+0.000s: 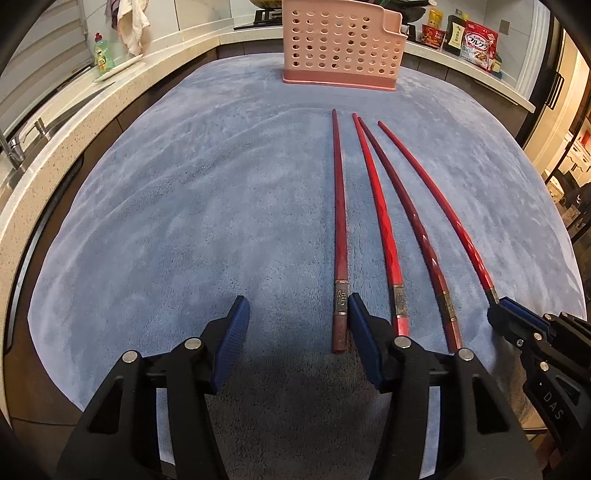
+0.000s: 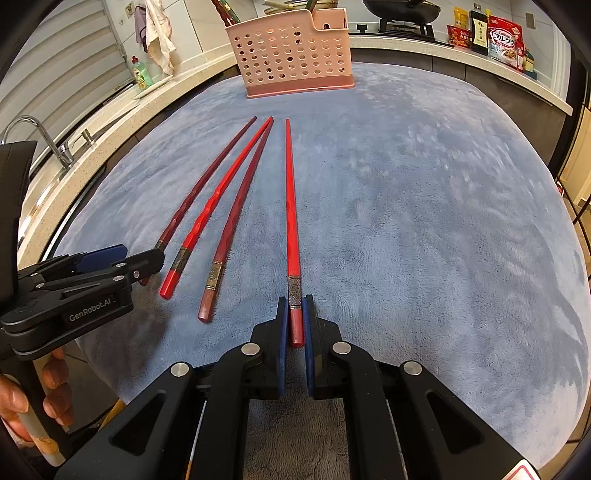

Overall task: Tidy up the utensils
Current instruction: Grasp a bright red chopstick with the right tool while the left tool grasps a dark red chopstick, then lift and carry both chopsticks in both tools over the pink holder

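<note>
Several red chopsticks lie side by side on a blue-grey cloth, tips toward a pink perforated utensil holder at the far edge. My left gripper is open over the cloth, its right finger just right of the dark red leftmost chopstick's handle end. My right gripper is shut on the handle end of the bright red rightmost chopstick, which still lies on the cloth; it also shows in the left wrist view. The holder has utensils standing in it.
A stone counter with a sink and tap runs along the left, with a green soap bottle. Food packets and a pan on a stove stand behind the holder. The cloth's right half is bare.
</note>
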Tool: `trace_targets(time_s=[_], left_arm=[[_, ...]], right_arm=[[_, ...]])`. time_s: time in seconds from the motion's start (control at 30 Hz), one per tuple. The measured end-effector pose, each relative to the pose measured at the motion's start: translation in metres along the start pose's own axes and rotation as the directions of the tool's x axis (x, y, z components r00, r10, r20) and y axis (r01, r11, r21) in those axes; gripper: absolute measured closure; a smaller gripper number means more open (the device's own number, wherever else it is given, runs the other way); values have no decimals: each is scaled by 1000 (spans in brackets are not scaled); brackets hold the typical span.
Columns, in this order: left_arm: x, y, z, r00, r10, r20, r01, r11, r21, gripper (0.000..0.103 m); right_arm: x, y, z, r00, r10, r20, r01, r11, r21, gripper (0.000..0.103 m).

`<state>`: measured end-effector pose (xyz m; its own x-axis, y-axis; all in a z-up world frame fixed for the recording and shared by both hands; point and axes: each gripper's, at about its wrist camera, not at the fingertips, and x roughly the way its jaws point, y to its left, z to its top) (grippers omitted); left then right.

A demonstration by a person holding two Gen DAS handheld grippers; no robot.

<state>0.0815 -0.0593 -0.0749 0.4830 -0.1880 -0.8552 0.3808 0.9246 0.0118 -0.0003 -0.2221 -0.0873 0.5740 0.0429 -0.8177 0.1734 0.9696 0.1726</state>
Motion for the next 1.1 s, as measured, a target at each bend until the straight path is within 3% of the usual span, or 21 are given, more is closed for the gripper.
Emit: trace_targets(time_s=[0.17, 0.27, 0.37, 0.77, 1.1], left_arm=[[0, 0, 1, 1000, 3, 2, -3, 1000, 3, 64], [-1, 0, 2, 1000, -3, 3, 3, 1000, -1, 84], [-1, 3, 4, 1000, -16, -2, 16, 1000, -8, 91], [-12, 16, 8, 998, -64, -5, 63, 996, -66, 96], [-51, 23, 27, 993, -93, 74, 100, 990, -96, 96]], right_arm=[[0, 0, 0, 1000, 0, 0, 0, 1000, 0, 96], [0, 0, 0, 1000, 0, 0, 0, 1000, 0, 96], [0, 0, 0, 1000, 2, 2, -2, 1000, 2, 96], [-13, -4, 1, 1000, 15, 23, -15, 1000, 14, 96], [-54, -11, 28, 990, 25, 138, -30, 999, 35, 96]])
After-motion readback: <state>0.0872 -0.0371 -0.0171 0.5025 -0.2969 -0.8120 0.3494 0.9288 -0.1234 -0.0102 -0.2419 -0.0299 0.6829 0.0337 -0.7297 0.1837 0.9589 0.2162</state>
